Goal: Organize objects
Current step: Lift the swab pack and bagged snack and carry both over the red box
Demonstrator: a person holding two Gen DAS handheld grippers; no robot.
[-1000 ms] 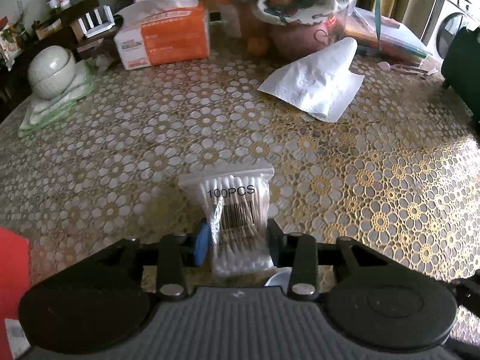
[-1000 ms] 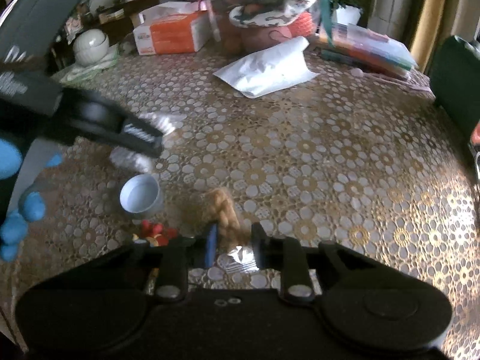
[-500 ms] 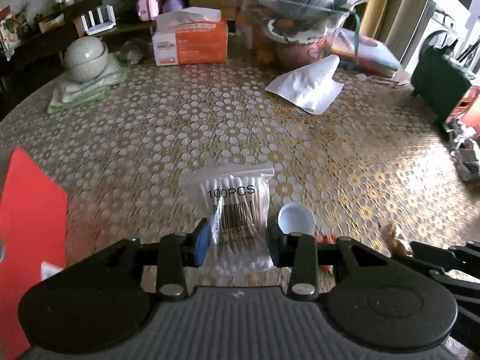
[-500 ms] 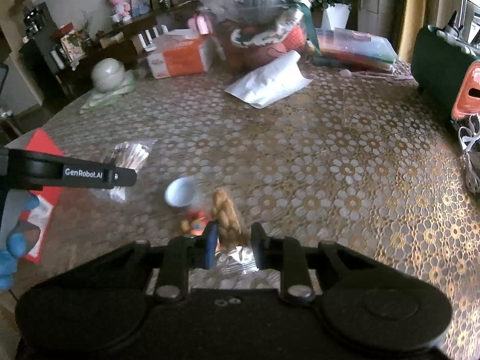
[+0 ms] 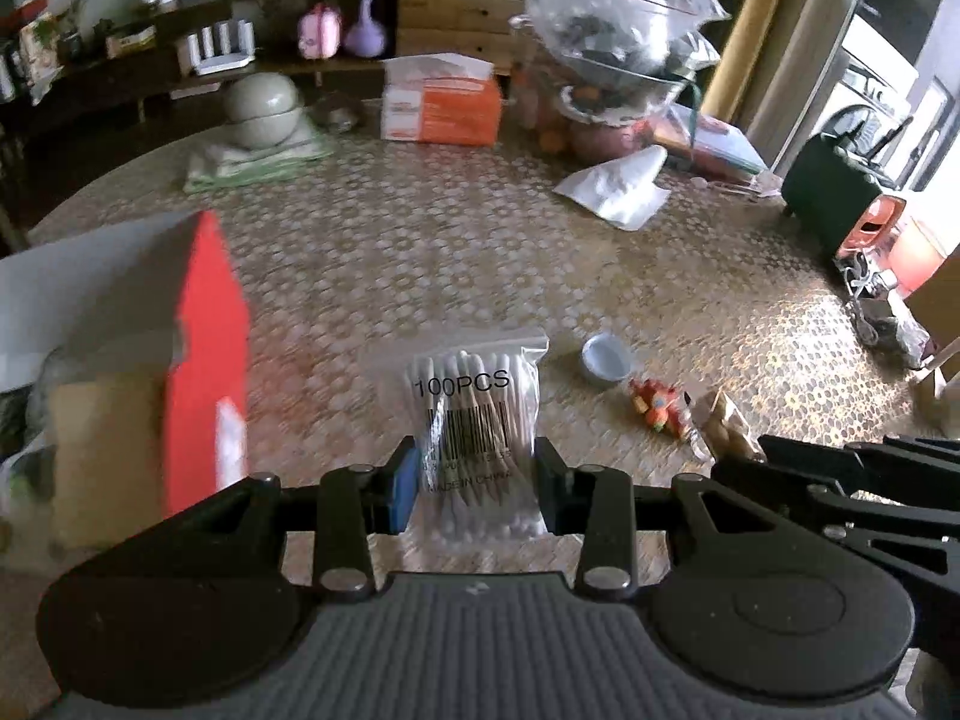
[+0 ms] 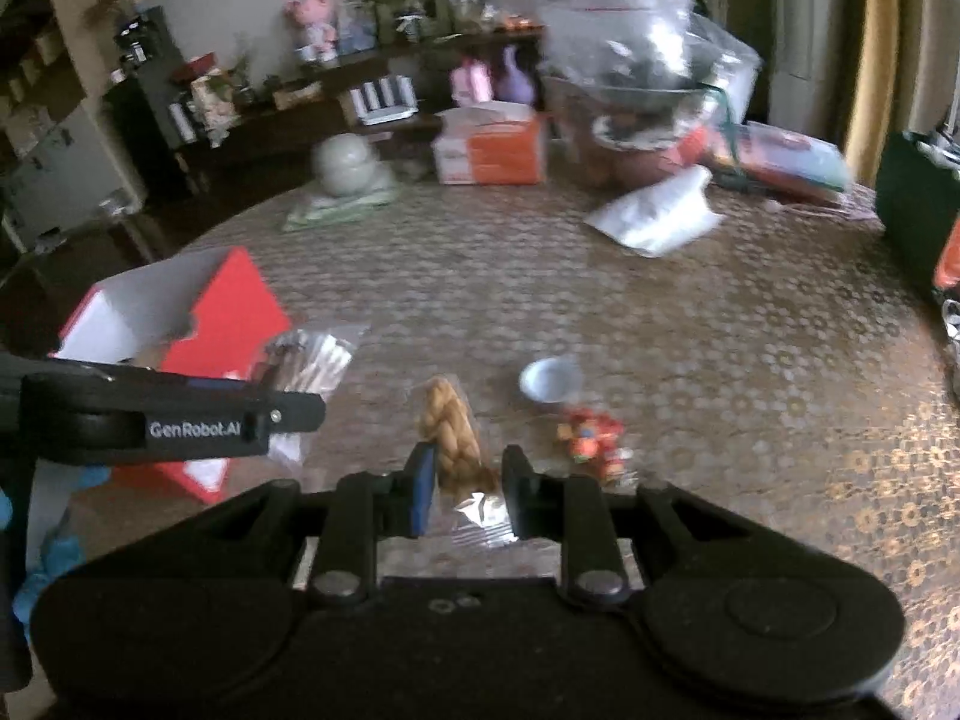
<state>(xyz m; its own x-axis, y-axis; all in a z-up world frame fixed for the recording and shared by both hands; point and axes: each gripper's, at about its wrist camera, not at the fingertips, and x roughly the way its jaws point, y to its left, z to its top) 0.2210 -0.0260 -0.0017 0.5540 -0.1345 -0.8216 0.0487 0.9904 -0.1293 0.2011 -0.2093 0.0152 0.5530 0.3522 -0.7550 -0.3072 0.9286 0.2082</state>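
Two claws, each clamped on a packet and held above the table (image 5: 480,252). The left claw (image 5: 474,483) pinches a clear bag of cotton swabs (image 5: 474,420) printed "100PCS", its pads pressing the bag's lower half while the top stands up past the fingertips. The right claw (image 6: 465,495) grips a clear wrapper holding a braided pastry (image 6: 450,432); the wrapper's crinkled end sits between the pads and the pastry points away from them.

Only the left wrist view makes the swab bag's print and barcode readable; in the right wrist view the same bag (image 6: 312,366) shows side-on and blurred beside the left claw's arm marked "GenRobot.AI". The right wrist view alone shows the red box (image 6: 198,330) open at the top with a white inside, and a blue-gloved hand (image 6: 54,546) at the left edge. In the left view the red box (image 5: 204,360) stands close on the left.

On the table beyond lie a small white cup (image 6: 549,381) and, just beside it, a small red and orange toy (image 6: 588,435). Farther back are a white sheet (image 5: 618,189) and an orange tissue pack (image 5: 444,102).
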